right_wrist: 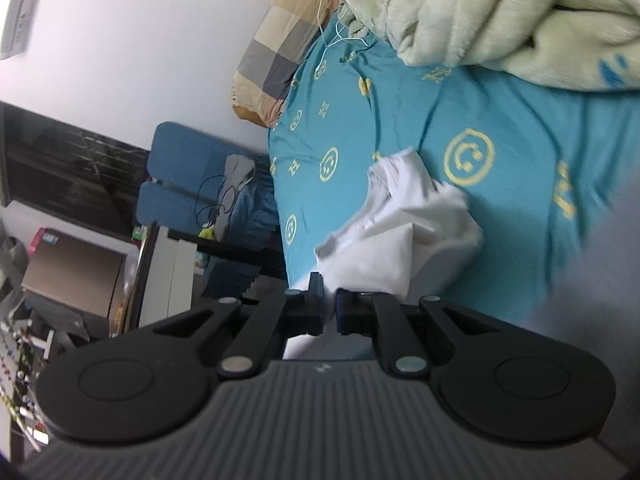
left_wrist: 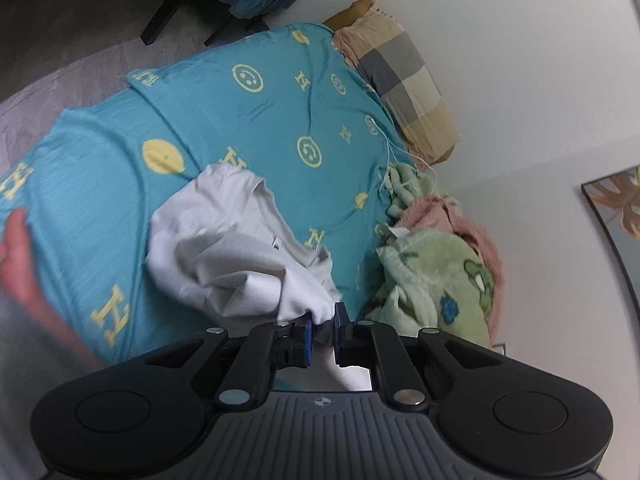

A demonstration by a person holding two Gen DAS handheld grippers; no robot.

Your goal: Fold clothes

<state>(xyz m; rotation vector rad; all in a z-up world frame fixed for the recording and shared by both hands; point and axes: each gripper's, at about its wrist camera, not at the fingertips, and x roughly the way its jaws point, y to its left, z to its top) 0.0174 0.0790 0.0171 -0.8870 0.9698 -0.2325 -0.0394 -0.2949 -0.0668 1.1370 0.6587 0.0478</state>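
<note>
While both jaws are clenching its near edges, the white shirt (left_wrist: 240,256) is trailing forward, bunched across the bed (left_wrist: 100,184).

A blurred grey mass (right_wrist: 600,280) covers the right-wrist view's lower right, the green blanket (right_wrist: 500,12) runs off its top edge, and in the left-wrist view a blurred hand (left_wrist: 18,264) is cut off at the left edge.

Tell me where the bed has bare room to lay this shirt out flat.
Both claws, left and right, are shut on the white shirt. The freest patch is the teal sheet between the shirt and the checked pillow. Another lies on the shirt's floor-edge side. It is crowded toward the wall, where the green blanket is heaped.
</note>
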